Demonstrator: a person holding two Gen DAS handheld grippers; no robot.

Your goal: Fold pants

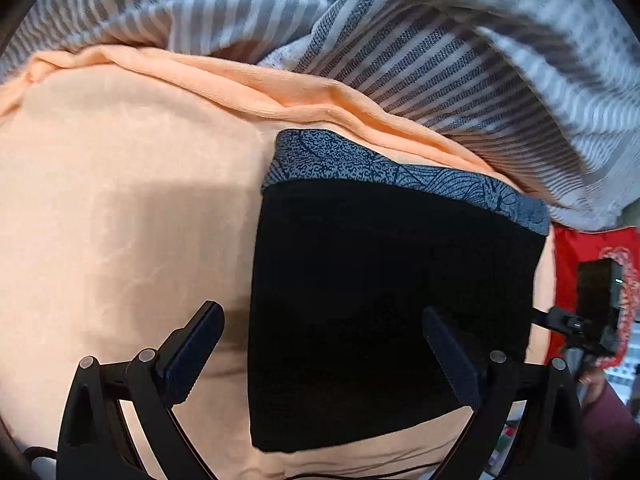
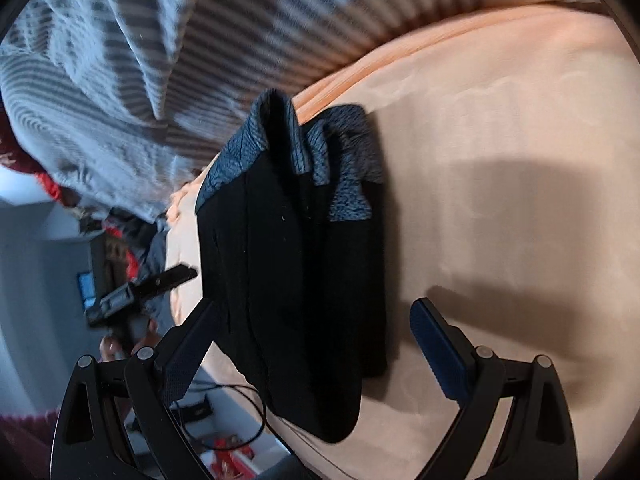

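Black pants point(image 1: 380, 300) with a grey patterned waistband point(image 1: 400, 168) lie folded flat on the peach bed sheet point(image 1: 120, 200). My left gripper point(image 1: 328, 344) hovers open over their near left edge, holding nothing. In the right wrist view the same pants point(image 2: 296, 280) show as a folded stack with the waistband point(image 2: 312, 140) at the far end. My right gripper point(image 2: 316, 340) is open and empty, its fingers straddling the near end of the stack above it. The other gripper point(image 2: 160, 284) shows at the left beyond the bed edge.
A grey and white striped blanket point(image 1: 400, 40) is bunched along the far side of the bed, also in the right wrist view point(image 2: 140, 60). A red cloth point(image 1: 588, 248) and the right gripper's body point(image 1: 576, 320) are past the bed's right edge. A cable point(image 2: 248, 420) hangs below the bed edge.
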